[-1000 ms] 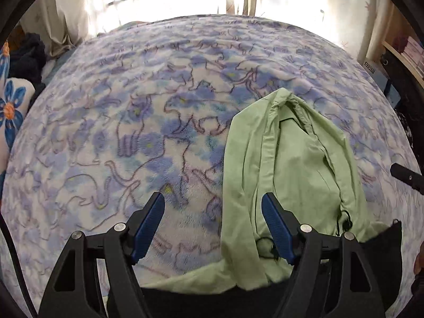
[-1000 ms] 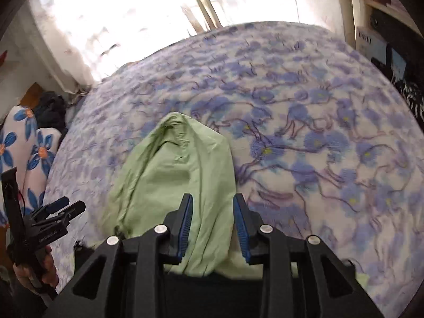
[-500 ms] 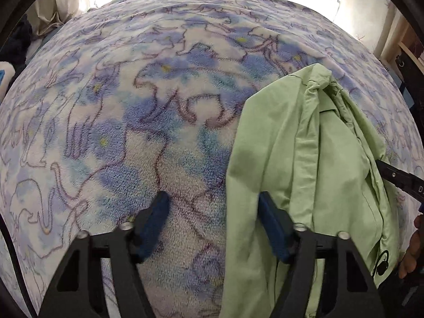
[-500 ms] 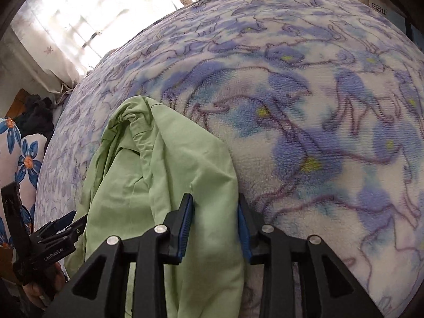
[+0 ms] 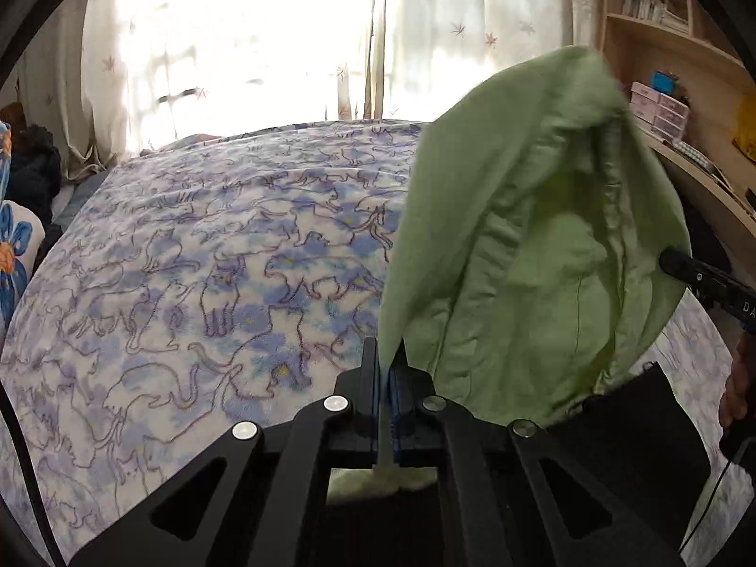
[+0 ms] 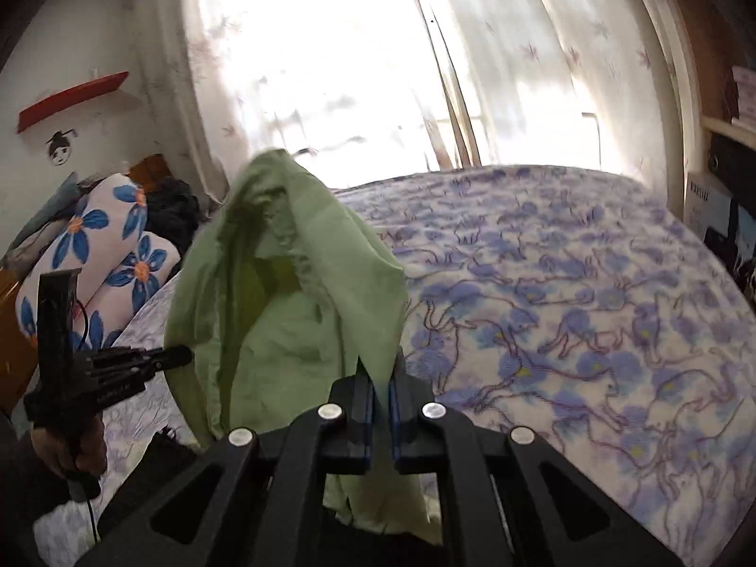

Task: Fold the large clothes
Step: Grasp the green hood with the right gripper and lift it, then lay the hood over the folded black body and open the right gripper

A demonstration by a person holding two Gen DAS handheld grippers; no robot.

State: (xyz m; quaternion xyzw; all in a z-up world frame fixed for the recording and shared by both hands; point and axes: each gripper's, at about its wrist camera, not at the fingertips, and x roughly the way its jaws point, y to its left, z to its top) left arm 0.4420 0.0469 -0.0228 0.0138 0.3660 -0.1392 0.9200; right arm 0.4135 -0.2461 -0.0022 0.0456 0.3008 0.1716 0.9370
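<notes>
Both tools are clamped on the pale green, thin woven garment [image 5: 534,255], which is lifted into the air above the bed with its blue-and-white cat-print fleece blanket [image 5: 212,260]. The left hand-held gripper [image 5: 388,378] has its blue-padded jaws pressed together on one edge of the cloth, with a strip of fabric running down between them. The right hand-held gripper [image 6: 382,385] is likewise closed on an opposite edge, the cloth passing between its jaws and hanging below. Between the two grips the garment billows upward in a loose, hood-like bag with its inner side showing, apparently clear of the blanket, though its lowest part is hidden behind the tools.

As a judgement, the folding is at an early stage: the piece is only picked up, bunched and creased, with no flat, neat fold visible. Spreading it flat on the bed, smoothing it and making every fold are left. A flower-print pillow [image 6: 108,255] lies at the bedside.
</notes>
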